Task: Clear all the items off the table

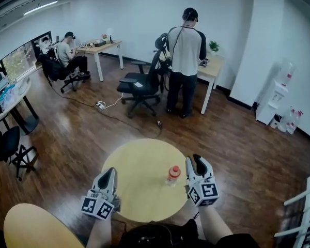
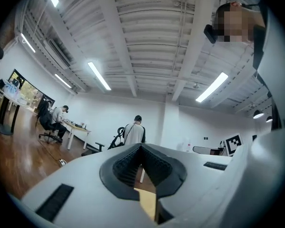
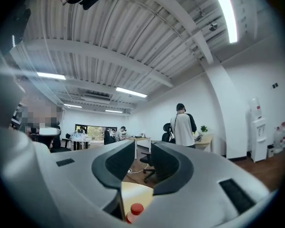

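While bottle [image 1: 172, 175] stands on table [image 1: 139, 182] | right gripper [image 1: 198, 162] ajar, empty

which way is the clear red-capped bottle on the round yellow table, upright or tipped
Upright: the clear red-capped bottle stands with its cap on top.

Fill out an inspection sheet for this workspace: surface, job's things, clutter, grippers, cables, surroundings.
Surface: round yellow table, mostly bare.
Job's things: one red-capped bottle, upright near the table's right side.
Clutter: nothing seen.
Grippers: left gripper has its jaws together and is empty, at the table's left edge. The right gripper has its jaws slightly apart and is empty, just right of the bottle, which is not between them.
Cables: white cable on the wooden floor beyond the table.
Surroundings: standing person at a desk, seated person, office chair, water dispenser.
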Motion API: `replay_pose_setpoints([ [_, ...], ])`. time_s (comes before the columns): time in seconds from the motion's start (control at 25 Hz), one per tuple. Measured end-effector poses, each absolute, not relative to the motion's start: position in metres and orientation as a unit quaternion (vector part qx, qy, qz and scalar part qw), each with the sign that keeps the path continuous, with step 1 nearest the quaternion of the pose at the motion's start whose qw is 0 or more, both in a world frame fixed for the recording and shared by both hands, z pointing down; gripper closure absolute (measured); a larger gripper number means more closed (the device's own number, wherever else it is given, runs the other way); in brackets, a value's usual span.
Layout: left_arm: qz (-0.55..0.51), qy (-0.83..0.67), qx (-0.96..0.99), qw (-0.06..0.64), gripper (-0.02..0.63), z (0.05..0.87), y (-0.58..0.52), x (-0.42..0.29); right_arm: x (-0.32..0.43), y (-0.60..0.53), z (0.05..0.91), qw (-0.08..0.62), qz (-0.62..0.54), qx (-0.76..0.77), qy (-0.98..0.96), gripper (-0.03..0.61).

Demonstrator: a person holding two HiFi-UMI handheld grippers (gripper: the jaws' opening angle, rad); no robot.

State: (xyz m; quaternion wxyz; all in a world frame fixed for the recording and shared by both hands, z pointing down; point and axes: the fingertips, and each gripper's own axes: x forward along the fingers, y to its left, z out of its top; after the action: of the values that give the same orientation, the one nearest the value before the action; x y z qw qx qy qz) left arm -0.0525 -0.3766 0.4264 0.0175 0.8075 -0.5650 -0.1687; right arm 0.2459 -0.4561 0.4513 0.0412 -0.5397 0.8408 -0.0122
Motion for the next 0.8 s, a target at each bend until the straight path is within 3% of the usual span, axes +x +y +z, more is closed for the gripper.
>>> replay_pose_setpoints([
  [0.16, -0.162, -0.559, 0.812, 0.033, 0.623, 0.439, -0.385, -0.053, 0.25, -0.453, 0.469, 0.021, -0.02, -0.552, 0.833, 0.467],
  [0.32, -0.143, -0.567, 0.808, 0.066, 0.623, 0.465, -0.384, -0.062, 0.238, -0.452, 0.509, -0.024, -0.06, -0.536, 0.841, 0.296],
  [0.44, -0.127, -0.573, 0.804, 0.095, 0.623, 0.486, -0.378, -0.065, 0.233, -0.447, 0.54, -0.058, -0.085, -0.528, 0.843, 0.241],
  [0.56, -0.112, -0.579, 0.799, 0.118, 0.623, 0.505, -0.373, -0.071, 0.222, -0.447, 0.571, -0.091, -0.103, -0.517, 0.845, 0.234],
  [0.6, -0.107, -0.581, 0.797, 0.127, 0.623, 0.511, -0.372, -0.071, 0.219, -0.447, 0.582, -0.104, -0.107, -0.514, 0.845, 0.203],
  [0.8, -0.084, -0.581, 0.792, 0.168, 0.623, 0.539, -0.373, -0.059, 0.219, -0.449, 0.623, -0.162, -0.113, -0.502, 0.842, 0.201],
])
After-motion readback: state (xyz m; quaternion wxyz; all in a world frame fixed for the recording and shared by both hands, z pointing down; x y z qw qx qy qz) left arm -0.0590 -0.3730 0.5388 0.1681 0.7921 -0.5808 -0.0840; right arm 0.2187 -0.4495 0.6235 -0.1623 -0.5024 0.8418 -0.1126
